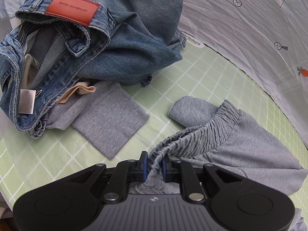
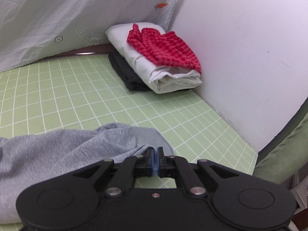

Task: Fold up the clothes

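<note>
The grey sweatpants (image 1: 240, 144) lie across the green checked sheet (image 1: 173, 80) in front of me, and I have them by two places so I can stretch them flat before folding. My left gripper (image 1: 155, 166) has its blue pads pinched on the gathered elastic waistband (image 1: 207, 132), which bunches into the jaws; I take the waistband because it is the firmest edge and will not slip or stretch out of line. My right gripper (image 2: 155, 158) has its pads pressed nearly together at the edge of the grey cloth (image 2: 77, 146); the fabric runs right up to the fingers, but whether a thin fold sits between them I cannot tell. Beyond the waistband a grey sleeve or cuff (image 1: 107, 119) pokes out from under a heap of crumpled jeans (image 1: 86, 48) with a red leather patch (image 1: 72, 8), still to be dealt with, I judge. On my right, against the white wall (image 2: 240, 57), a finished stack waits: a dark garment (image 2: 125, 73) at the bottom, a folded white piece (image 2: 163, 73) on it, and a red checked cloth (image 2: 165, 46) on top, kept clear of the working area.
</note>
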